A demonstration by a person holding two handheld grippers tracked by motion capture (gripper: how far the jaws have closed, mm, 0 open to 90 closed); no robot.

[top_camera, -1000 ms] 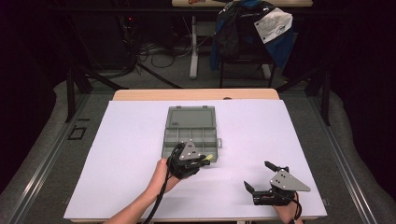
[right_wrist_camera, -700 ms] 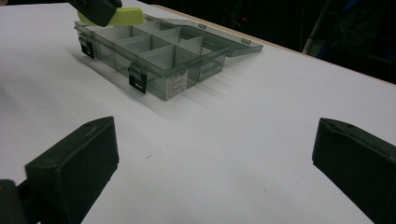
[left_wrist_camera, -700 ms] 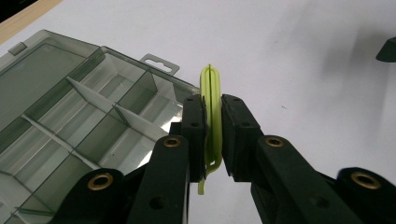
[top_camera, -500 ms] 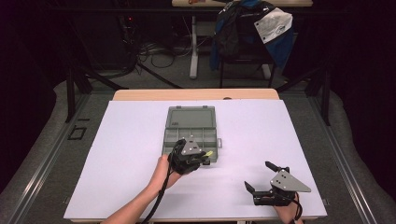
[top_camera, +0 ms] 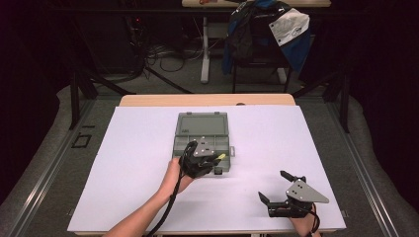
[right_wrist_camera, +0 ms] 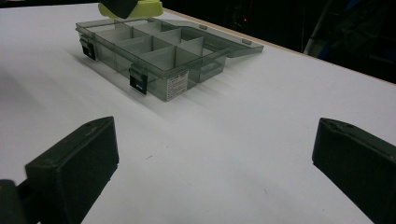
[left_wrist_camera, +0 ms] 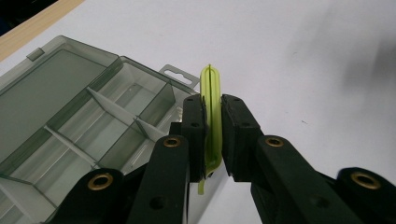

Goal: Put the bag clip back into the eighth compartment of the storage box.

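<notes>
Nearby, compartment box [top_camera: 203, 133], white table [top_camera: 123, 168]

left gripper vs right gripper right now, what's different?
The left gripper is shut on a yellow-green strip; the right gripper is open and holds nothing. The left gripper is at the near right corner of the open compartment box; the right gripper sits apart from the box, near the table's front right edge. Both have black jaws.

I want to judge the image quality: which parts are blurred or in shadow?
Left gripper view: the yellow-green piece is sharp, the near fingers soft.
Right gripper view: its fingers are blurred, the organizer box clear.
High view: the surroundings are dark, the white table bright.
</notes>
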